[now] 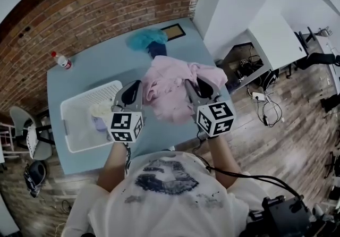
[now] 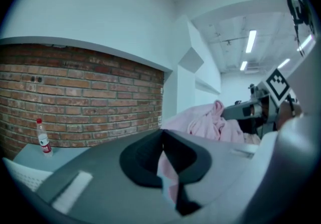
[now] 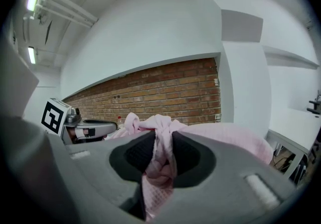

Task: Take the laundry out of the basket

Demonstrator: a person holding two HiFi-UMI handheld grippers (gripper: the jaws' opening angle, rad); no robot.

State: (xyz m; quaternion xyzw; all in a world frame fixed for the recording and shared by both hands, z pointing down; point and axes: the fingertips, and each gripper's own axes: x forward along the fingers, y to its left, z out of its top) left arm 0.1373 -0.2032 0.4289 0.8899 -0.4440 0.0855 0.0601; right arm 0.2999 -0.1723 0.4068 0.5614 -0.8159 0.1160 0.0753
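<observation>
A pink garment [image 1: 172, 90] hangs bunched in the air over the blue table [image 1: 101, 63], held up between both grippers. My left gripper [image 1: 137, 86] is shut on its left edge, with a thin strip of the pink garment [image 2: 168, 175] pinched between the jaws. My right gripper [image 1: 192, 84] is shut on a thick twisted fold of the pink garment [image 3: 160, 165]. The white laundry basket [image 1: 74, 116] stands at the table's left front and still holds pale cloth [image 1: 101, 109]. A teal cloth [image 1: 144, 39] lies at the table's far side.
A plastic bottle with a red cap [image 1: 62, 60] stands on the table's far left corner by the brick wall. A dark framed tile [image 1: 173, 31] lies at the far edge. White cabinets and cables [image 1: 265, 100] fill the floor to the right.
</observation>
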